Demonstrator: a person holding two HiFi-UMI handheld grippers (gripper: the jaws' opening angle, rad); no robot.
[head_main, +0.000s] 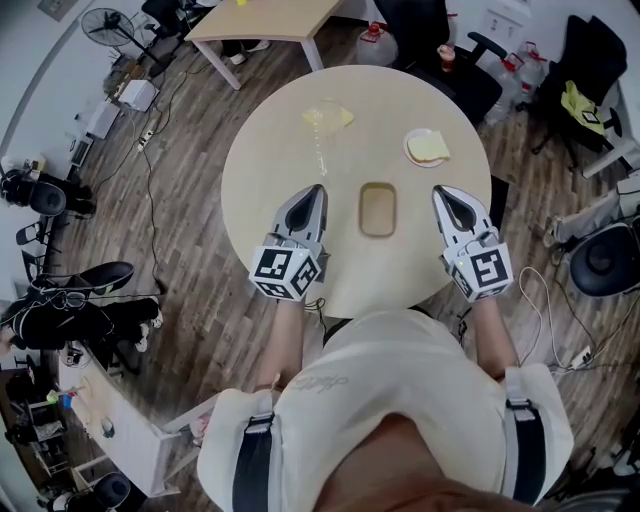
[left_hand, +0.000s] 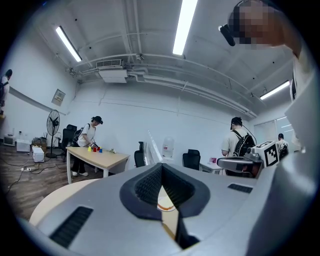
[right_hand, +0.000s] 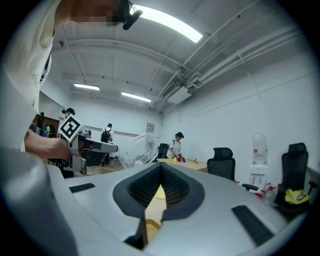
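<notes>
Over the near part of a round beige table (head_main: 270, 150), my left gripper (head_main: 317, 190) has its jaws shut with nothing between them. My right gripper (head_main: 440, 192) is shut and empty too, at the same height on the other side. A small wooden tray (head_main: 377, 210) lies between the two. Farther back, a white plate (head_main: 428, 148) holds a pale slice of bread, and a clear plastic cover (head_main: 325, 118) lies over something yellow. In the left gripper view the jaws (left_hand: 161, 167) meet at their tip; the right gripper view shows its jaws (right_hand: 161, 167) closed as well.
Black office chairs (head_main: 470, 80) and water bottles (head_main: 377, 45) stand behind the table. A rectangular table (head_main: 265, 20) is at the back, with people at it (left_hand: 90, 137). Cables and a fan (head_main: 110, 25) are on the wooden floor to the left.
</notes>
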